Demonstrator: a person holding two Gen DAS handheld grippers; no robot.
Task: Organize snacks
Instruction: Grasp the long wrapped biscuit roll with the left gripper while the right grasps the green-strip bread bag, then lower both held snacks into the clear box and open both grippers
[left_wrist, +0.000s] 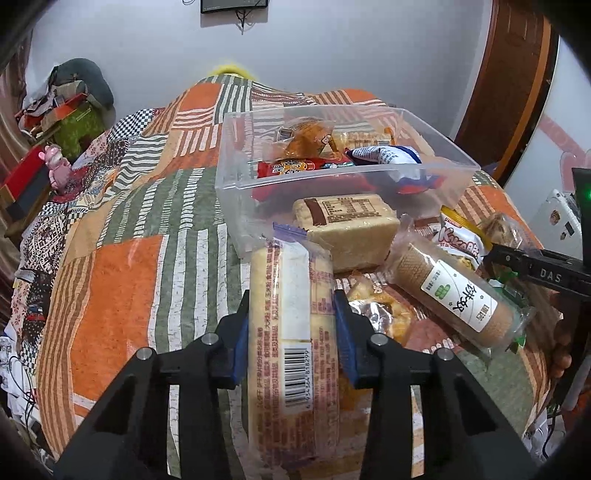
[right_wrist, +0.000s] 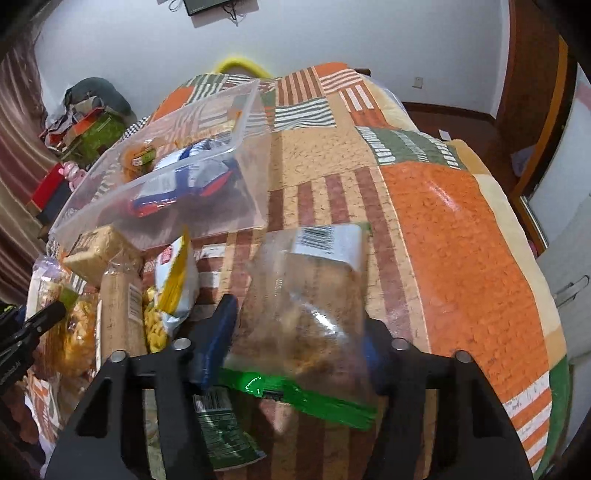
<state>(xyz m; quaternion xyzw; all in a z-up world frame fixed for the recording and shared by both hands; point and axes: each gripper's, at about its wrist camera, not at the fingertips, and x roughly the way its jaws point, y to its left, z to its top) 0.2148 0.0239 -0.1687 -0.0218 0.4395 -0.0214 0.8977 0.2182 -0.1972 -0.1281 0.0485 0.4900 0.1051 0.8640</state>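
Left wrist view: my left fingers (left_wrist: 291, 332) are clamping a long pale biscuit packet with a barcode (left_wrist: 291, 332) near the clear plastic bin (left_wrist: 236, 177); my right fingers (right_wrist: 295, 332) are gripping a clear green-edged snack bag (right_wrist: 306, 302) above the patchwork bed (right_wrist: 461, 240).

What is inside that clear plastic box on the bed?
The clear box holds an orange packet, red packet, blue-and-white bag and biscuit pack. Anything beneath them is hidden.

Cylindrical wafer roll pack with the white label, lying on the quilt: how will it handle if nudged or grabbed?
The wafer roll pack is round and lies on its side, so a sideways nudge will probably roll it, though the soft quilt may damp that. Its clear glossy wrap looks slippery for the fingers. The contents look like thin wafer, likely light and crushable, so squeeze gently.
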